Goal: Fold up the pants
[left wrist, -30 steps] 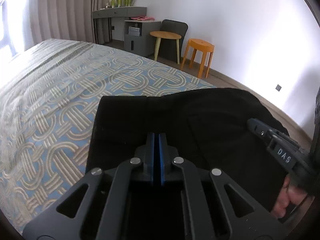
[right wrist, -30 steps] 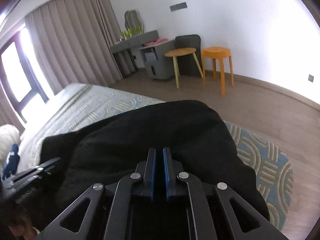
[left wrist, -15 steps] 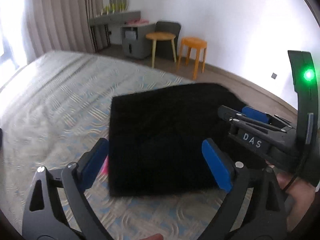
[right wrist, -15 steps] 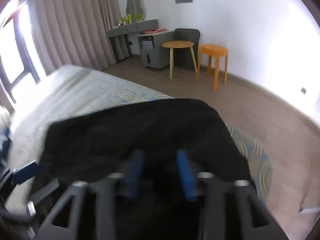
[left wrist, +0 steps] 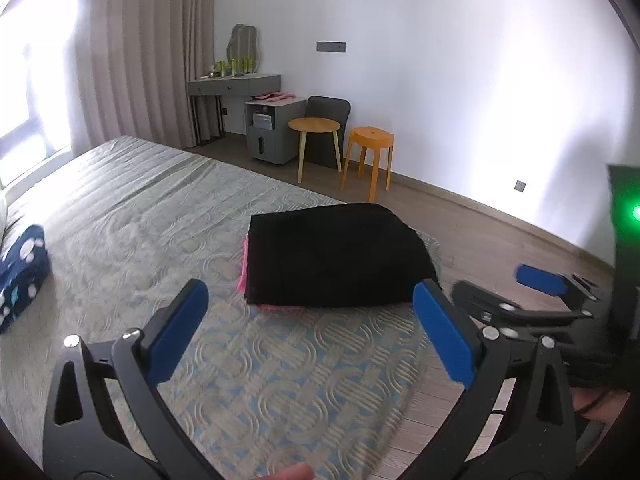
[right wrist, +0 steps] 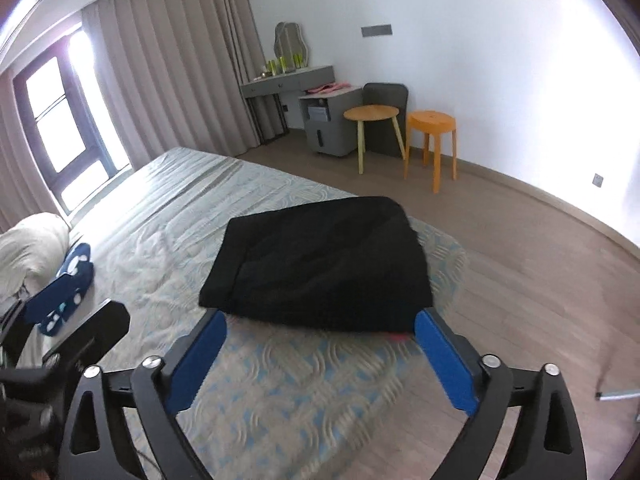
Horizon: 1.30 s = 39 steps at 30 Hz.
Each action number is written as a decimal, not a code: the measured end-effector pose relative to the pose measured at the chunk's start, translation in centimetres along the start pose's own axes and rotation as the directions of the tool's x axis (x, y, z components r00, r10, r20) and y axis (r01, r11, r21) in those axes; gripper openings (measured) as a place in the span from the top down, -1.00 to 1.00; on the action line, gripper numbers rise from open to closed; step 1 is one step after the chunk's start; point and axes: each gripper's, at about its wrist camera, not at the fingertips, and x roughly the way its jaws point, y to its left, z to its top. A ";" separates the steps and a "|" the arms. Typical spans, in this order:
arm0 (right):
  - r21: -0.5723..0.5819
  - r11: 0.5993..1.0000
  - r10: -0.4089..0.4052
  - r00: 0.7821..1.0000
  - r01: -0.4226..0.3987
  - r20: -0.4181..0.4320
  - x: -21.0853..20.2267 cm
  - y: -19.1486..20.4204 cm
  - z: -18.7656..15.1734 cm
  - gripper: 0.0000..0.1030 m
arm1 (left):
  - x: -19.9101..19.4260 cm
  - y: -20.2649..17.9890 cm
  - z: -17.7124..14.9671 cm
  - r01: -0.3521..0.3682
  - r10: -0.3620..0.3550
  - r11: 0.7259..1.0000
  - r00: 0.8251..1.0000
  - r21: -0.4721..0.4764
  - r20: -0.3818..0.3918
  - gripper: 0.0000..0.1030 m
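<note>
Since a second ago both claws have been released from the black pants (left wrist: 340, 256) and pulled back. The left gripper (left wrist: 316, 328) is spread wide, nothing held; the right gripper (right wrist: 320, 356) likewise. The pants are left as a compact folded stack on the bed (left wrist: 140, 200), just ahead of both claws, a pink edge showing beneath. The fold is judged essentially finished.
</note>
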 end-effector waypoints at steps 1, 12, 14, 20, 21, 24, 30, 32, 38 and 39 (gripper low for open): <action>0.000 1.000 -0.003 1.000 0.003 0.006 -1.3 -0.1 -0.5 -0.99 | -0.4 0.1 -0.1 0.001 -0.001 1.000 1.000 -0.006 0.000 -0.98; -0.064 0.998 -0.019 0.997 0.024 0.073 -9.7 -0.1 -6.3 -0.99 | -6.2 0.4 -4.4 -0.038 0.037 0.996 0.999 -0.084 -0.014 -0.98; -0.092 0.995 -0.026 0.995 0.035 0.101 -10.7 0.4 -7.0 -0.99 | -7.1 0.5 -5.0 -0.055 0.055 0.993 0.998 -0.104 -0.002 -0.98; -0.096 0.995 0.034 0.993 -0.023 0.113 -10.9 1.0 -7.4 -0.99 | -8.6 0.1 -6.4 -0.069 0.071 0.990 0.997 -0.122 0.017 -0.98; -0.097 0.995 0.031 0.993 -0.020 0.113 -10.9 1.1 -7.5 -0.99 | -8.7 0.2 -6.5 -0.073 0.076 0.989 0.997 -0.125 0.017 -0.98; -0.094 0.996 0.018 0.994 -0.007 0.110 -11.0 1.4 -7.8 -0.99 | -8.9 0.4 -6.8 -0.074 0.079 0.988 0.997 -0.134 0.026 -0.98; -0.081 0.997 0.006 0.995 0.002 0.098 -11.1 1.8 -8.6 -0.99 | -8.9 0.9 -7.0 -0.066 0.070 0.989 0.997 -0.136 0.021 -0.98; -0.090 0.996 0.009 0.995 0.000 0.095 -11.0 2.2 -8.5 -0.99 | -9.0 1.1 -7.0 -0.061 0.065 0.989 0.998 -0.137 0.022 -0.98; -0.103 0.995 0.007 0.996 0.003 0.093 -11.0 3.0 -8.8 -0.99 | -9.1 1.3 -7.2 -0.054 0.058 0.989 0.998 -0.137 0.024 -0.98; -0.104 0.995 0.009 0.996 0.001 0.092 -11.0 3.1 -8.8 -0.99 | -9.1 1.3 -7.2 -0.052 0.056 0.989 0.998 -0.137 0.022 -0.98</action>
